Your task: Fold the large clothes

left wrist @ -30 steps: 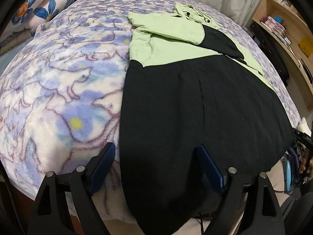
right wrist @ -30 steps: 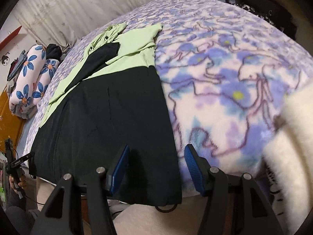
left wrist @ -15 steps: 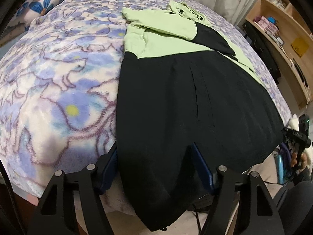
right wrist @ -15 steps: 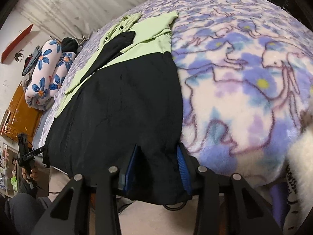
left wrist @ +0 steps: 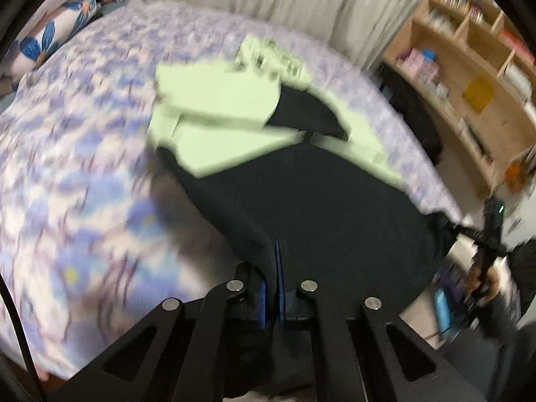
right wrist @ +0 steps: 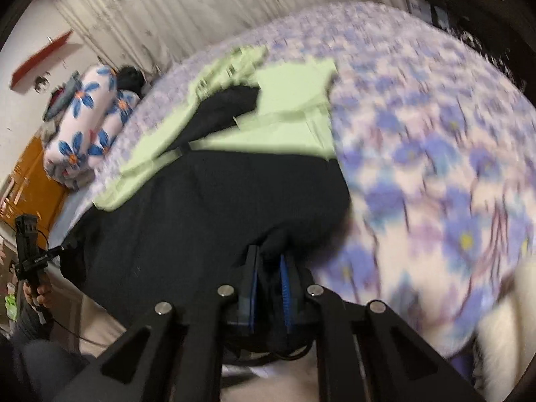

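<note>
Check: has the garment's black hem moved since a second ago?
Yes. The black hem has lifted off the blanket, pinched in both shut grippers, left and right.

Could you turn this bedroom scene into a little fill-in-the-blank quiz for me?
1. The garment on the bed is black and light ____.
2. Both the left gripper and the right gripper are shut on the garment's ____ part.
3. The blanket has a ____ pattern.

Missing words: green; black; floral
</note>
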The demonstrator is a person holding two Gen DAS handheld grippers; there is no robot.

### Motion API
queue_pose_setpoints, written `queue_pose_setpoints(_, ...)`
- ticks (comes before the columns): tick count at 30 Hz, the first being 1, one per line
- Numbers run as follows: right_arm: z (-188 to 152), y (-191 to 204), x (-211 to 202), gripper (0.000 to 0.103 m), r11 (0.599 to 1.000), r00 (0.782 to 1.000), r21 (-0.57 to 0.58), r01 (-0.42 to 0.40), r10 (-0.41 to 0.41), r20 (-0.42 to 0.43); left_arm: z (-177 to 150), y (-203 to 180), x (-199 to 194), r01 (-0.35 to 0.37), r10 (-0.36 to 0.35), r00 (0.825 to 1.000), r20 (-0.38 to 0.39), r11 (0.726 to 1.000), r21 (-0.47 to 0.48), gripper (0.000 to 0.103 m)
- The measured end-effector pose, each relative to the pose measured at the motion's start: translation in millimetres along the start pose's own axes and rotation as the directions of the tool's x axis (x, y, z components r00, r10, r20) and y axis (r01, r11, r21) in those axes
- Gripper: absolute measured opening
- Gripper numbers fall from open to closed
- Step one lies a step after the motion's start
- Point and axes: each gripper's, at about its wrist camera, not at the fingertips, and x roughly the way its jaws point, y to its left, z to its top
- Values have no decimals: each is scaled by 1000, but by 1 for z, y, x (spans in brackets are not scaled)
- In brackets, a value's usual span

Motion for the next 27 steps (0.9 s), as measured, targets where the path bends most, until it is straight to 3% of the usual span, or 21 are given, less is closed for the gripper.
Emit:
queue_pose_setpoints(4, 57, 5, -10, 6, 997, 993, 56, -43, 37, 116, 60, 6, -10, 57, -44, 990, 131, 994, -97, 3)
queue_pose_setpoints(9, 145, -1, 4, 0, 992, 975, 118, -36, 9, 221, 141, 36, 12, 20, 25, 980, 197, 975, -222, 3)
queue_pose_setpoints(12, 190, -7, 27, 0, 991, 969, 132, 0, -32, 244, 185, 60, 49, -2, 60, 982, 177, 949, -314, 3)
queue_pose_setpoints(15, 216, -14, 58, 0, 988, 974, 146, 45, -75, 212, 214, 75, 91, -75, 125, 985, 118, 930, -360, 3)
queue_pose_setpoints(21, 206, -33, 92, 1, 982, 988, 173, 75, -97, 124, 241, 96, 174, -190, 215, 976, 16, 892, -410, 3)
queue_pose_setpoints(23, 199, -42, 96, 8, 981, 990, 177, 78, -97, 103, 245, 99, 185, -211, 238, 971, 15, 887, -411, 3)
queue_pose_setpoints(25, 191, -53, 102, 40, 977, 991, 190, 97, -113, 73, 248, 104, 196, -219, 245, 970, 7, 880, -421, 3)
queue_pose_setpoints(27, 185, -62, 109, 53, 972, 990, 202, 117, -130, 51, 246, 112, 208, -223, 235, 972, -27, 874, -432, 4)
